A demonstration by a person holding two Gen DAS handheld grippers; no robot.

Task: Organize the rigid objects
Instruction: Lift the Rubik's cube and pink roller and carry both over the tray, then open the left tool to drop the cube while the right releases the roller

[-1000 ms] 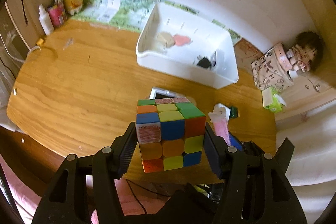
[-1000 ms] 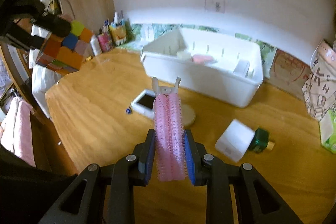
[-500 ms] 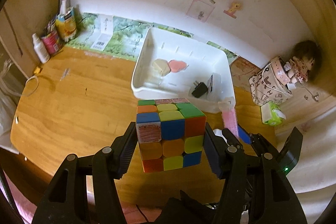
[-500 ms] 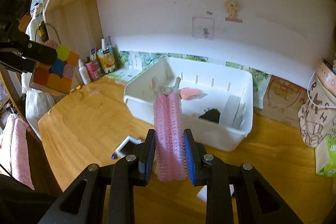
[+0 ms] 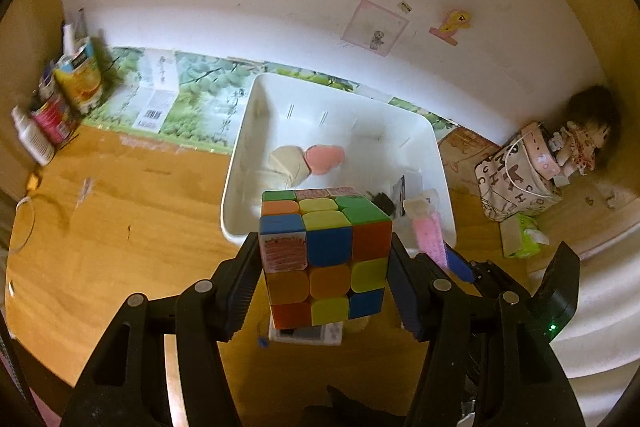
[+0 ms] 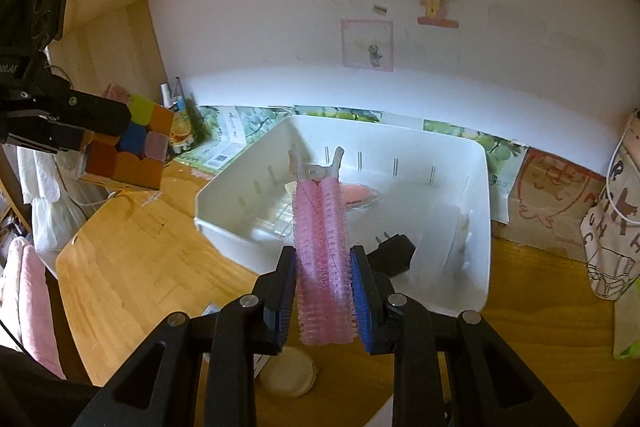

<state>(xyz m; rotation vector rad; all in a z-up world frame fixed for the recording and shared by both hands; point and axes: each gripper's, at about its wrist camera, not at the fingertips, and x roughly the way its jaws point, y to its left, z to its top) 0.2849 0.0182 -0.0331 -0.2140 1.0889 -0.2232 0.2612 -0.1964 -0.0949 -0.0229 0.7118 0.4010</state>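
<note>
You've swung both loads closer to the white bin (image 5: 436,163): your left gripper (image 5: 326,259) pinches the Rubik's cube (image 5: 326,251), your right gripper (image 6: 324,291) clamps the pink hair-roller clip (image 6: 322,239), bin at 12 o'clock. Drop-off looks next.

Black tool (image 6: 322,291), blue ribbed pads (image 6: 361,303), silver screws.

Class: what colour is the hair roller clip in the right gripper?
Pink hair roller clip, with a pale clasp; clearest in the right wrist view.
</note>
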